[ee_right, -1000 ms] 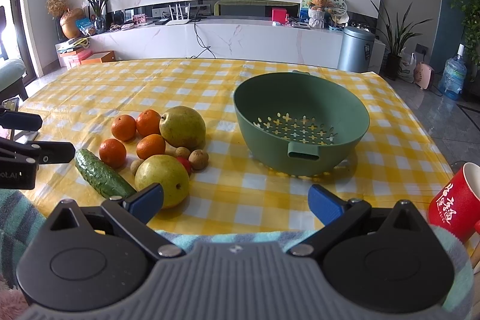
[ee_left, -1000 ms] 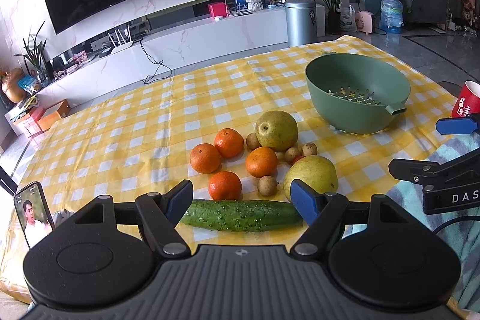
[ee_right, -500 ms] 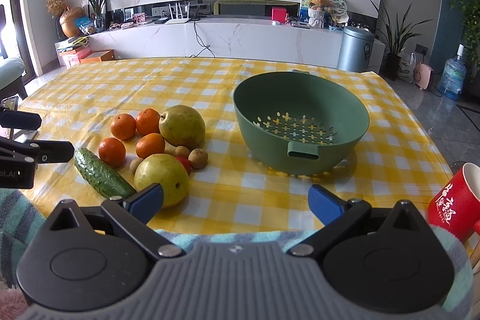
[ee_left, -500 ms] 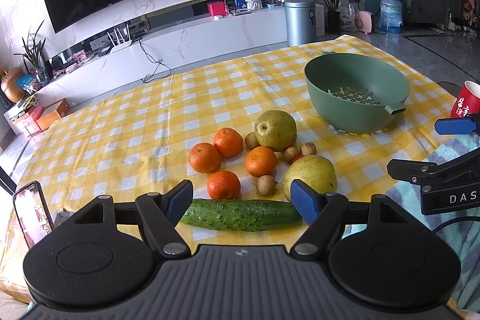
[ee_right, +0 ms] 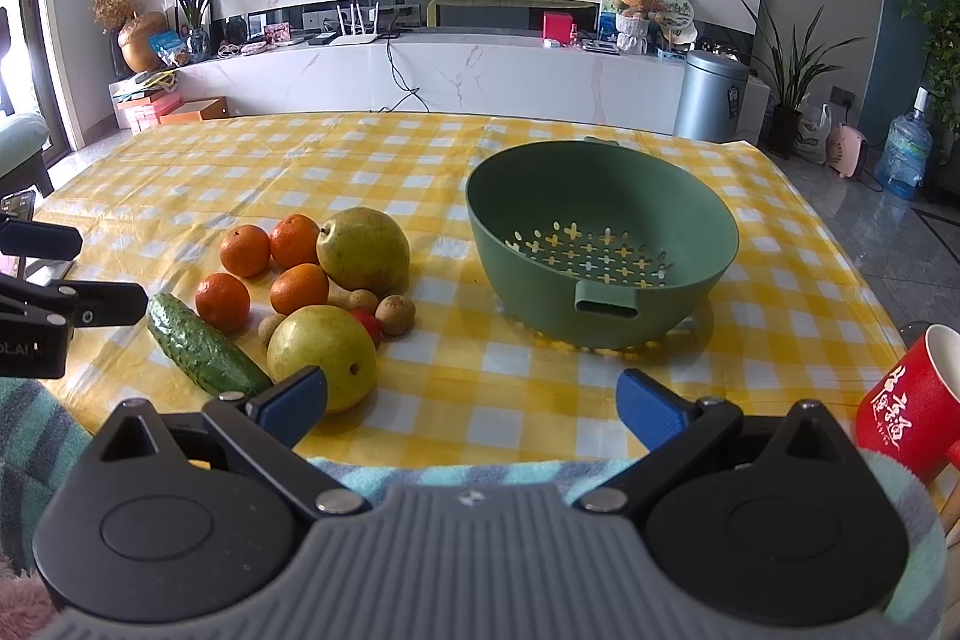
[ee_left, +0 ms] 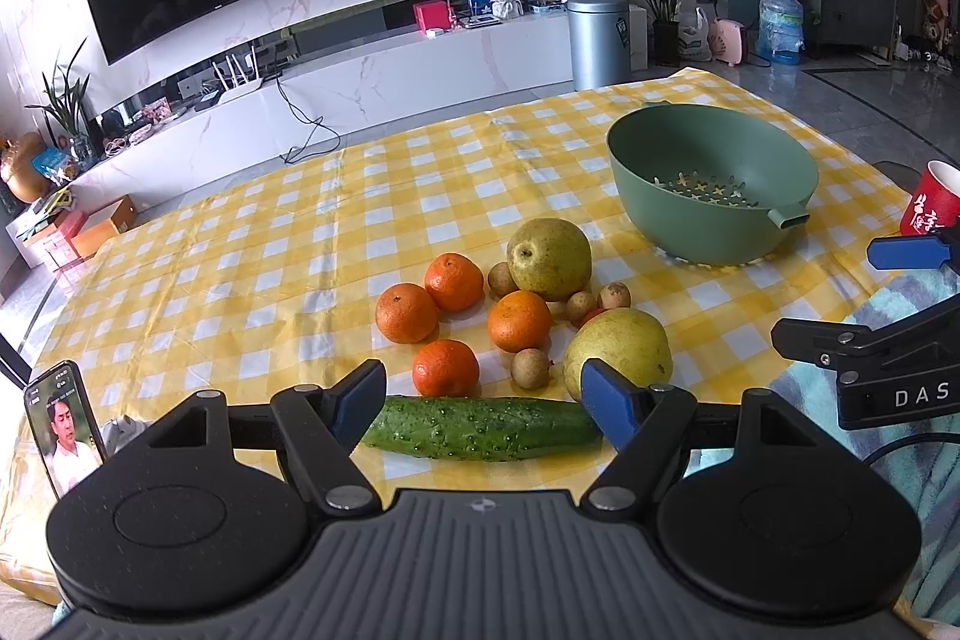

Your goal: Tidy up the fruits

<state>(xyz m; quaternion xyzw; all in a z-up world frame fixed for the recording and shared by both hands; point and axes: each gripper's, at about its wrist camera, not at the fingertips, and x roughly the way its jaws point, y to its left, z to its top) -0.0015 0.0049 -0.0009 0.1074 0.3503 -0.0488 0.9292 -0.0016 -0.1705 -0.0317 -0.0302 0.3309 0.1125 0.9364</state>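
Both grippers, the left gripper (ee_left: 483, 406) and the right gripper (ee_right: 471, 400), hang spread and empty at the desk's near edge, so no fruit seems picked yet. Just beyond lie the bumpy green cucumber (ee_left: 480, 427), yellow-green pears (ee_right: 323, 355) and small oranges (ee_left: 445, 367), clustered on the yellow checked tablecloth (ee_left: 240, 280). Farther right, apart from them, the green plastic colander bowl (ee_right: 600, 304) stands empty; the next move likely calls for closing on one fruit and carrying it there.

Green colander (ee_right: 600, 280) on yellow-and-white checked tablecloth (ee_right: 300, 160); blue fingers (ee_right: 294, 400).

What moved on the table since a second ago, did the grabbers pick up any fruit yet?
Nothing visibly moved. The left gripper and right gripper are both open and empty, as before. The cucumber, oranges, pears and green colander lie where they were.
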